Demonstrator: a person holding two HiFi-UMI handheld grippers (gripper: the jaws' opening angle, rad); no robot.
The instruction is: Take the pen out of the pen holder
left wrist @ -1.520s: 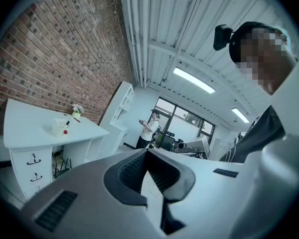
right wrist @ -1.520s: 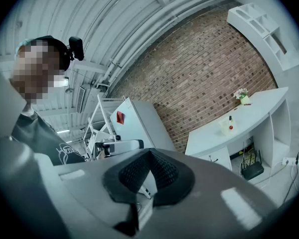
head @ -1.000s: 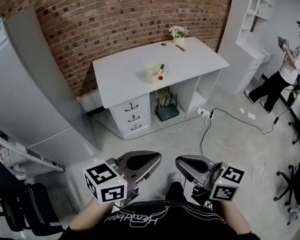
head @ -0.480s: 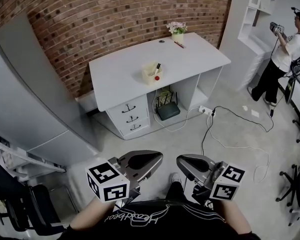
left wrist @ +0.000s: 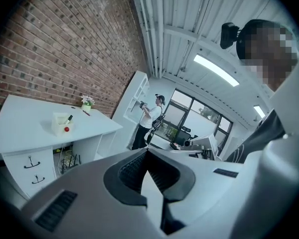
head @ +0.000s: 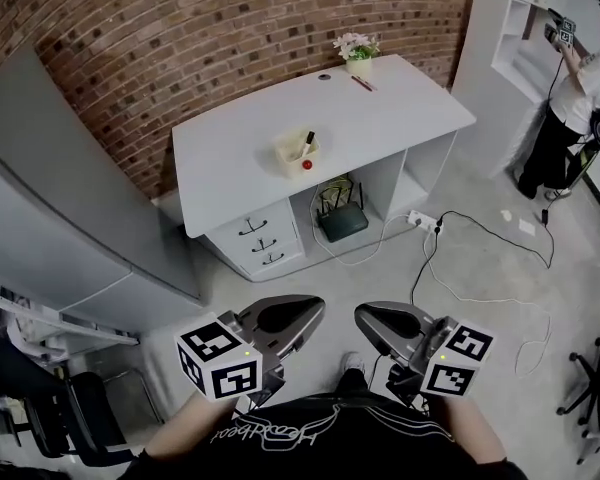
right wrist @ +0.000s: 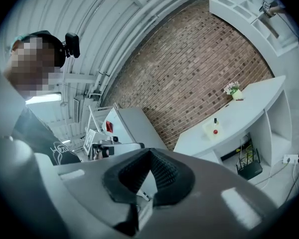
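Hovering side by side just ahead of the person's dark shirt [head: 320, 438], the left claw [head: 300, 315] and the right claw [head: 372, 318] are both well short of the counter [head: 400, 118], each with its marker cube nearest the body. The left gripper view shows the left claw [left wrist: 147, 151] closed, its ribbed pads meeting at the tips with nothing between them. The right gripper view shows the right claw [right wrist: 149, 151] closed and empty in the same way. Beyond them is bare grey floor [head: 310, 278], with a white cable [head: 480, 258] trailing across it on the right. Next comes the white counter, with a drawer stack [head: 265, 243] below its left end and a dark router [head: 340, 223] in the open space beside the drawers. The pale pen holder [head: 295, 151] stands near the counter's front edge, left of its middle. The pen [head: 307, 142] leans inside the holder, dark end up, and a small red ball [head: 307, 164] shows at the holder's front. A potted flower [head: 357, 53] stands at the back edge towards the right corner, against the brick wall [head: 180, 48]. Far right, another person [head: 570, 98] stands by a white shelf unit [head: 525, 28].
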